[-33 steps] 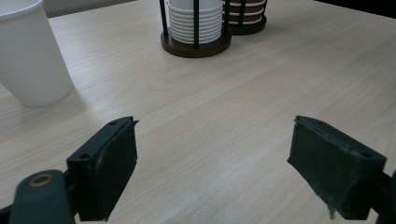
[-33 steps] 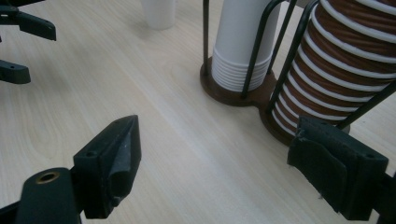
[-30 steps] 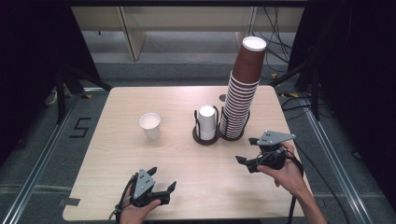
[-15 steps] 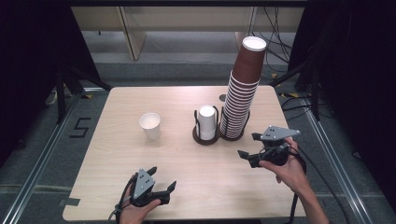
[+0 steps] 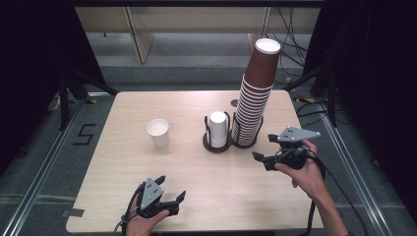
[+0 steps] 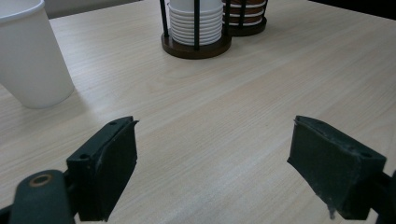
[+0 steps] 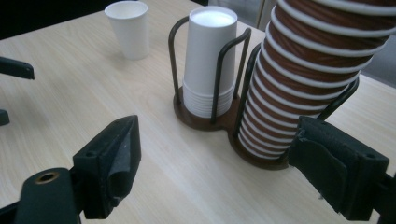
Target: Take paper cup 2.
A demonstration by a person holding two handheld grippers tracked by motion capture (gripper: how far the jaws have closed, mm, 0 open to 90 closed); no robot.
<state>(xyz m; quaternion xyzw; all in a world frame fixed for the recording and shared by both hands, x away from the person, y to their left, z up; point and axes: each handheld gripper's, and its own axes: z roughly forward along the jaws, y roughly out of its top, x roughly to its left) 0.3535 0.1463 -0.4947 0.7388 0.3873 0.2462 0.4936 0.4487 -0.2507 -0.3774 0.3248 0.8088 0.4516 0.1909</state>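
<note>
**Both grippers open over a pale wooden table**

Nearest the person, the left gripper [image 5: 169, 199] hovers low at the front edge of the table [image 5: 123, 162], jaws apart with nothing between them. Farther in, on the right, the right gripper [image 5: 263, 150] is also open and empty, pointing at the tall stack of brown cups [image 5: 253, 103]. Beside that stack, a wire holder [image 5: 216, 142] carries a short stack of white cups [image 5: 218, 128]. A single white cup [image 5: 158, 132] stands apart to the left. Beyond lie grey floor, black curtains and cables.
</note>
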